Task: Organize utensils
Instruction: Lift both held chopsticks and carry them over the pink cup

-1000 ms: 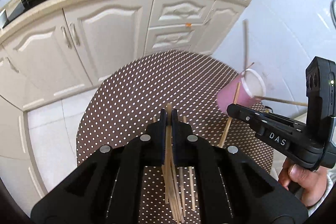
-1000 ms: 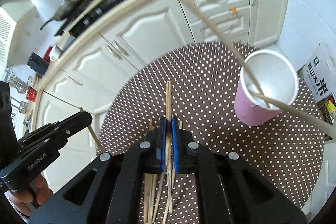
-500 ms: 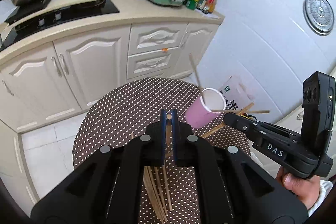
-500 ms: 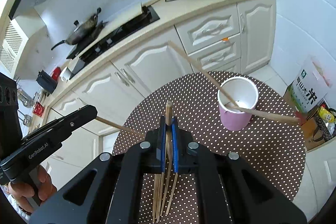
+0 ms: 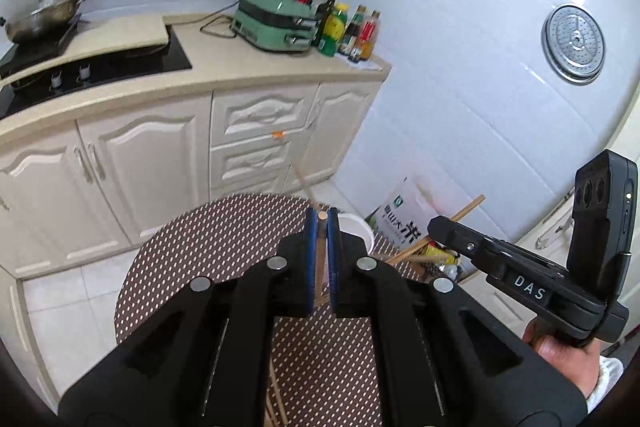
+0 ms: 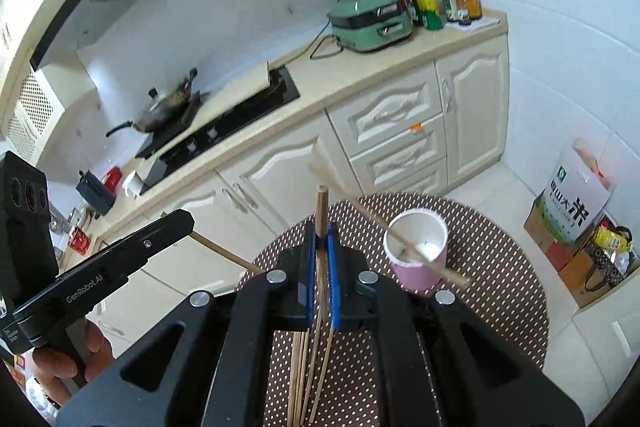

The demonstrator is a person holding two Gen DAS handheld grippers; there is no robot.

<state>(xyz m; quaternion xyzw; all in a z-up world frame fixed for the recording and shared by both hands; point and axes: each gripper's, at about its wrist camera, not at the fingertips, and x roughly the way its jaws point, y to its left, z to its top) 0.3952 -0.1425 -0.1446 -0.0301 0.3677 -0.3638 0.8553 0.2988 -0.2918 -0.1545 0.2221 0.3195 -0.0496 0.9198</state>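
My left gripper (image 5: 321, 223) is shut on a single wooden chopstick (image 5: 320, 259), held above the round brown dotted table (image 5: 200, 239). In the right wrist view my right gripper (image 6: 321, 233) is likewise shut on a chopstick (image 6: 321, 203) that pokes up past its pads. A pink cup (image 6: 424, 269) with a white inside stands on the table to the right and holds two slanted chopsticks (image 6: 436, 267). Several loose chopsticks (image 6: 300, 367) lie on the table beneath the right gripper. Each gripper shows in the other's view: the right gripper (image 5: 434, 227) and the left gripper (image 6: 186, 221), both above the table.
Cream cabinets (image 5: 140, 163) and a counter with a hob, a wok (image 6: 164, 107), a green appliance (image 6: 372, 23) and bottles run behind the table. A rice bag (image 6: 576, 211), boxes and bags stand on the floor to the right by the tiled wall.
Both grippers have risen from the table, each keeping its chopstick, and tilted up. The table, cup and loose chopsticks now lie farther below and look smaller.
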